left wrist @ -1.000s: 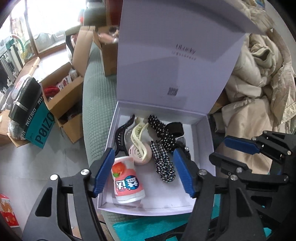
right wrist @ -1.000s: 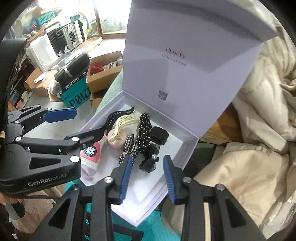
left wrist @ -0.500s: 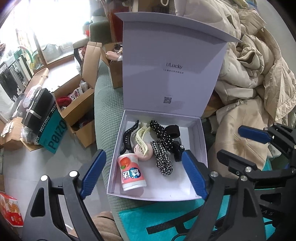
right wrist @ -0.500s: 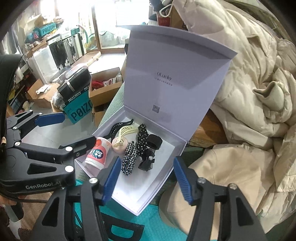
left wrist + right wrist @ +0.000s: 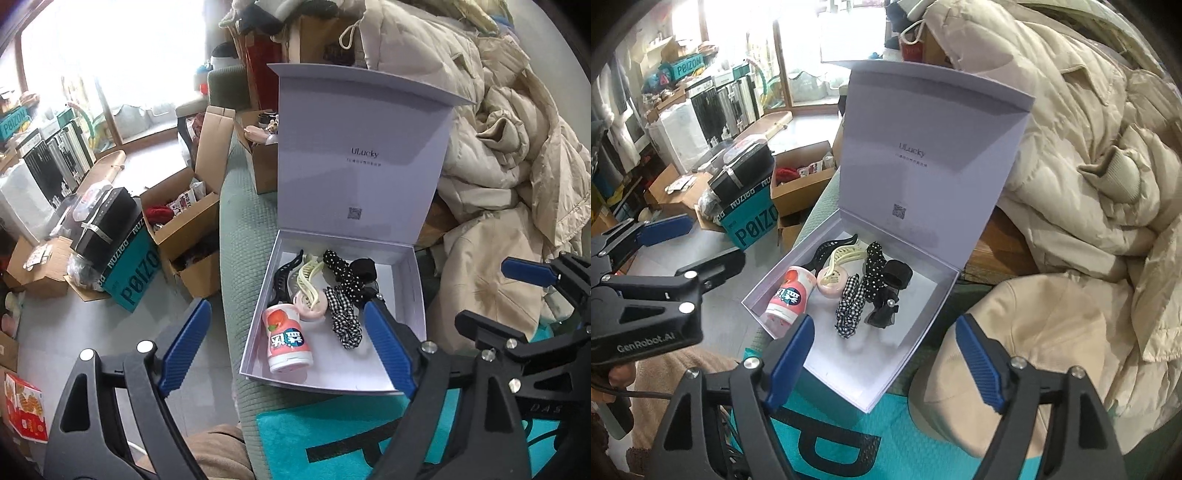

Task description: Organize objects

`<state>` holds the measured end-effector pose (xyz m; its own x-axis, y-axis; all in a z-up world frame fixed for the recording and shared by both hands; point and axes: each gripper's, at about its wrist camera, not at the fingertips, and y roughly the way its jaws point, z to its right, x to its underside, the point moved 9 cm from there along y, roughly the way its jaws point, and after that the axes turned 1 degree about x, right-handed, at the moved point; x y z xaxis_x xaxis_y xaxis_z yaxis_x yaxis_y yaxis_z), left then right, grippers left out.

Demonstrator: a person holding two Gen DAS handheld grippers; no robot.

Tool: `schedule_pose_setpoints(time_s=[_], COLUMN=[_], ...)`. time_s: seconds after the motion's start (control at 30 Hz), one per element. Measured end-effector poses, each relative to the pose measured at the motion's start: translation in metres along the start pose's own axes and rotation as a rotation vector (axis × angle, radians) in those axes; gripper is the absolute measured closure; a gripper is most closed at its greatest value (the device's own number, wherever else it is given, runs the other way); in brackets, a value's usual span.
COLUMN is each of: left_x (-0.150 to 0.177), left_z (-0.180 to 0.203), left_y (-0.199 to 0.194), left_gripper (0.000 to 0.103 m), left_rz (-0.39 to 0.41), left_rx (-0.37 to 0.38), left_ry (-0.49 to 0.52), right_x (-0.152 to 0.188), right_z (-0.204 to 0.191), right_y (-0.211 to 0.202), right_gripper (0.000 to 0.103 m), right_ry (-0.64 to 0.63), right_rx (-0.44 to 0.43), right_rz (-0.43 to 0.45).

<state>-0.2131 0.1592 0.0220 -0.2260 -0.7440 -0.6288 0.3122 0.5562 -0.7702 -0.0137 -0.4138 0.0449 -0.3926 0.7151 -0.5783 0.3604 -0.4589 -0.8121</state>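
A white box [image 5: 415, 295] with its lid [image 5: 362, 155] standing open sits on a green cushion [image 5: 243, 236]; it also shows in the right wrist view [image 5: 923, 332]. Inside lie a pink bottle [image 5: 286, 338], a round pink case [image 5: 312, 308], a cream claw clip [image 5: 308, 282], a black claw clip [image 5: 282, 278], a checked scrunchie [image 5: 343, 321], a dotted scrunchie [image 5: 340, 271] and a black bow [image 5: 882, 314]. My left gripper [image 5: 286, 349] is open and empty, above the box's near edge. My right gripper [image 5: 884, 362] is open and empty, back from the box.
Beige padded coats [image 5: 509, 155] are piled to the right of the box. A teal mat [image 5: 332, 439] lies in front of it. Open cardboard boxes [image 5: 184, 221] and a teal carton [image 5: 131, 275] stand on the floor to the left.
Both grippers have pulled back and up from the box, so it looks smaller. The left gripper has let go of the pink bottle. Both sets of jaws have opened wider.
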Motion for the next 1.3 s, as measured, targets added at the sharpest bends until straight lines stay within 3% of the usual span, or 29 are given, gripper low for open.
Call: schedule_pose_setpoints(time_s=[0.33, 0.67, 0.83, 1.3], left_x=[0.024, 0.055, 0.071, 0.127], left_z=[-0.006, -0.002, 0.004, 0.016], left_y=[-0.03, -0.069, -0.082, -0.092], left_gripper=[0.019, 0.019, 0.019, 0.019], left_rz=[-0.004, 0.0, -0.008, -0.075], left_rx=[0.01, -0.004, 0.025, 0.057], left_ry=[-0.01, 0.029, 0.067, 0.077], right_x=[0.009, 0.039, 0.053, 0.099], right_z=[0.002, -0.011, -0.012, -0.018], right_y=[-0.045, -0.071, -0.077, -0.093], right_gripper=[0.02, 0.02, 0.02, 0.02], right_ry=[0.044, 0.045, 0.052, 0.105], right_rx=[0.025, 0.019, 0.019, 0.013], right_rz=[0.089, 0.089, 0.084, 0.093])
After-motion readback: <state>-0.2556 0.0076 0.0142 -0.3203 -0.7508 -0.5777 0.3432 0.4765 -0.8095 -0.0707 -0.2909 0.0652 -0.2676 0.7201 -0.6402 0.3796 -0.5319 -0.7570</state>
